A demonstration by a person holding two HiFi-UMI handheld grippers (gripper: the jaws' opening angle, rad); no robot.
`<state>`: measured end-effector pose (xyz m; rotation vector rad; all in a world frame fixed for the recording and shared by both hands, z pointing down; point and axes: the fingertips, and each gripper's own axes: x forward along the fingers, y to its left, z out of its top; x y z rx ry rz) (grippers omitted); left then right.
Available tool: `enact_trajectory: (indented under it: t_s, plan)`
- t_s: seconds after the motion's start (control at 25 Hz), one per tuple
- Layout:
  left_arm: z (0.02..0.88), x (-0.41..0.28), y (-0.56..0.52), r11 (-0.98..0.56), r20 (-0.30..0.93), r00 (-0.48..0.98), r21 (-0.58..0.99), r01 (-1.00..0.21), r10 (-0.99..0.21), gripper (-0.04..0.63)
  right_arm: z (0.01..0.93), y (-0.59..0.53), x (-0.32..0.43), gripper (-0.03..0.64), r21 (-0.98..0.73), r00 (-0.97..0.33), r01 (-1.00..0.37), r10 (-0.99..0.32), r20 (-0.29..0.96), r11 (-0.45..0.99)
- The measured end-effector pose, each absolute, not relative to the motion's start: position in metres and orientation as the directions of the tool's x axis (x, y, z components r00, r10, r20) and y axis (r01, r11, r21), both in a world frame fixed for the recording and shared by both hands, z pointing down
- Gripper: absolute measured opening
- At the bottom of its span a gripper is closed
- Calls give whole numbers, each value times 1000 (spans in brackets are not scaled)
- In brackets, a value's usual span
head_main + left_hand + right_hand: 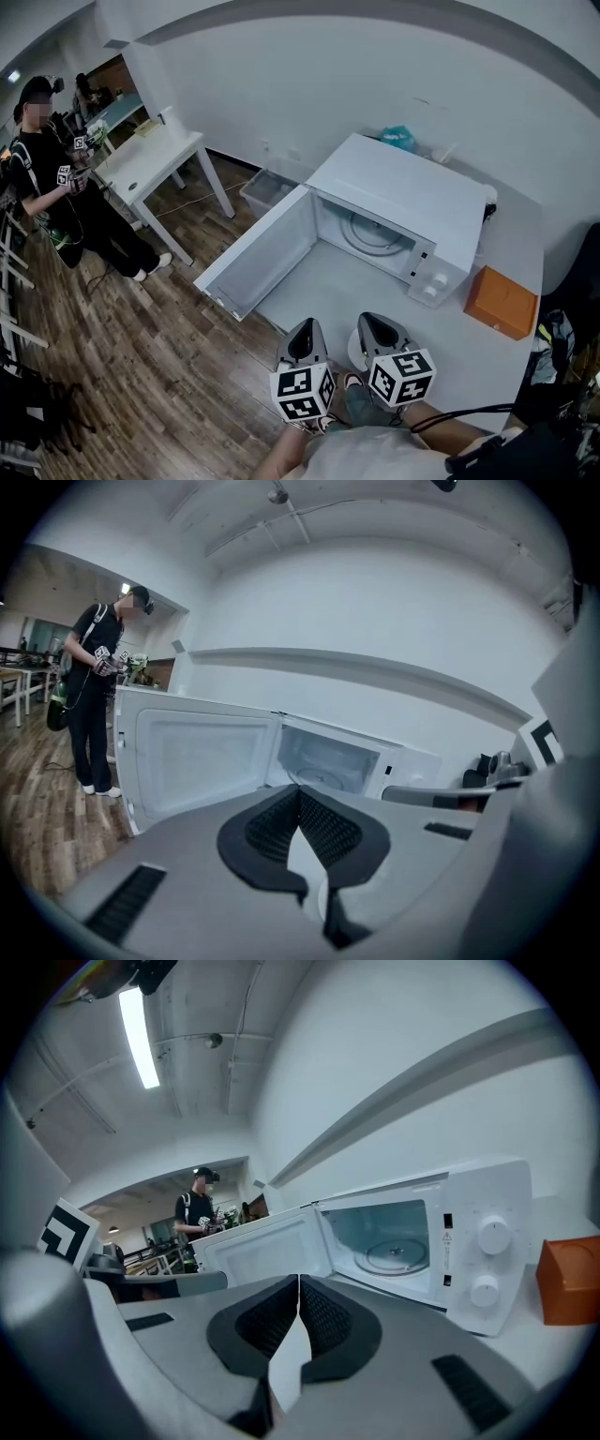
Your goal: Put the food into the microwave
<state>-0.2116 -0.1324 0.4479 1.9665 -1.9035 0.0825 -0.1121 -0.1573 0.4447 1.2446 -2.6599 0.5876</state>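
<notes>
Plainly, the microwave (pixel 398 192) sits ahead of both tongs on the white counter (pixel 319 295). Its long axis runs across the person's front and its mouth is turned toward them. The door (pixel 255 255) hangs wide open on the left, showing the glass turntable (pixel 373 234) bare. The left tongs (pixel 305 330) and right tongs (pixel 377 325) are held side by side by the counter's near edge, each pressed together at the tips with nothing pinched. No food can be surely picked out (a pale rounded rim (pixel 353 350) between the two tongs may be a dish, I cannot tell). The right tongs line up more directly with the mouth, I judge, while the left sits nearer the door. An orange box (pixel 503 302) lies right of the microwave
</notes>
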Motion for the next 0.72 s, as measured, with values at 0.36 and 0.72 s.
enact_trajectory:
  t_s: [0.36,0.72]
  plan:
    - [475,-190,-144,-35,379,145,281,-959,-914,72,469,-166,-92,37,-300,-601,-798,-722,342,522]
    - [530,-165,-141,-60,483,202,293,-954,-852,72,523,-166,-53,52,-302,-506,-862,-739,445,407]
